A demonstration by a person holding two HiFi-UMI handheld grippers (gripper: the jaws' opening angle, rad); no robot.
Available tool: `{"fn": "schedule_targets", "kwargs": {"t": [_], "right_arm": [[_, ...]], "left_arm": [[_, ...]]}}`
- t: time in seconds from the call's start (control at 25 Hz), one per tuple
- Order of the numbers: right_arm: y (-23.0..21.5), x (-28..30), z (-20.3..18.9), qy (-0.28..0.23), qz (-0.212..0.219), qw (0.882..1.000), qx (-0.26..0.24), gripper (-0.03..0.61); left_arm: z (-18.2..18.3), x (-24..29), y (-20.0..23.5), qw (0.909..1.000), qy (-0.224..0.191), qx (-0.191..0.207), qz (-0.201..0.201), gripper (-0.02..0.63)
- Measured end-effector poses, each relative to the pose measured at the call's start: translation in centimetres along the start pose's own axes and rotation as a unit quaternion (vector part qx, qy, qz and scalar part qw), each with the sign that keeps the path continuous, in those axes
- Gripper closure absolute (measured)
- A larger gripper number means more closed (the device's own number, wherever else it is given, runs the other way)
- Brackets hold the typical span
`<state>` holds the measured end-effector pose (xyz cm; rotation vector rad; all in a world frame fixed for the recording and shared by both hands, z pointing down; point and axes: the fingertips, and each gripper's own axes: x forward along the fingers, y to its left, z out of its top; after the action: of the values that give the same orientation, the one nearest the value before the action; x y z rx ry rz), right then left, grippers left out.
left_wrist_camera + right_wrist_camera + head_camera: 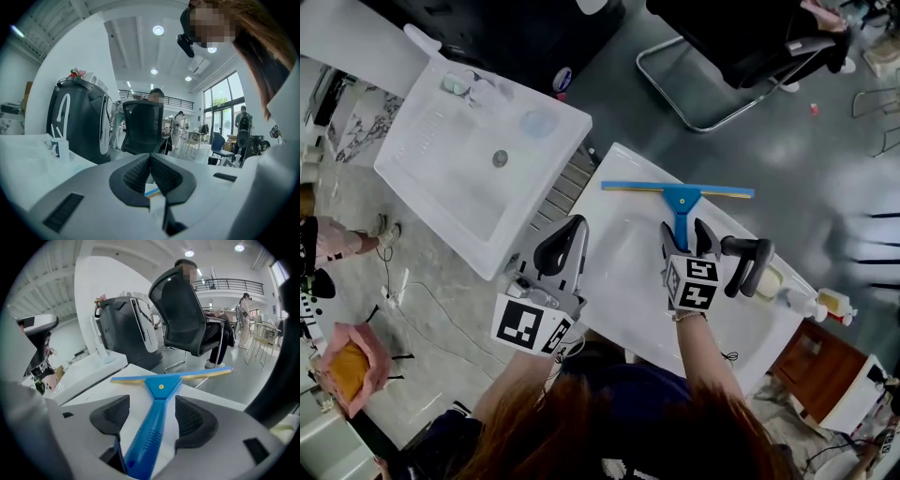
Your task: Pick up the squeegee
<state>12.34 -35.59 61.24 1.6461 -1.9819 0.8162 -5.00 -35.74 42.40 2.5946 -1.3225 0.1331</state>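
A blue squeegee lies on the white basin top, its long blade across the far rim and its handle pointing back toward me. My right gripper is open, one jaw on each side of the handle. In the right gripper view the ribbed handle runs between the two pads with a gap on either side. My left gripper hovers over the basin's left edge. It is shut and holds nothing, and its pads meet at the tip.
A black faucet stands just right of my right gripper. A second white sink sits to the left across a narrow gap. A soap bottle stands at the far right corner. A black office chair stands on the grey floor beyond.
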Motion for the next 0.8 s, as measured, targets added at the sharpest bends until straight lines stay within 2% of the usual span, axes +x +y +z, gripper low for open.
{"fn": "schedule_targets", "kwargs": {"t": [0.28, 0.52, 0.8], "right_arm": [[-0.1, 1.2, -2.3, 0.037, -0.009, 0.999, 0.021, 0.291], [-1.1, 1.2, -2.5, 0.026, -0.036, 0.998, 0.041, 0.416], [-1.8, 0.3, -2.1, 0.003, -0.031, 0.995, 0.091, 0.420]], "left_arm": [[-0.4, -0.3, 0.2, 1.0000, 0.004, -0.004, 0.003, 0.594], [-0.5, -0.5, 0.7, 0.9999, 0.005, -0.003, 0.008, 0.594], [-0.2, -0.9, 0.9, 0.9999, 0.002, -0.002, 0.013, 0.594]]}}
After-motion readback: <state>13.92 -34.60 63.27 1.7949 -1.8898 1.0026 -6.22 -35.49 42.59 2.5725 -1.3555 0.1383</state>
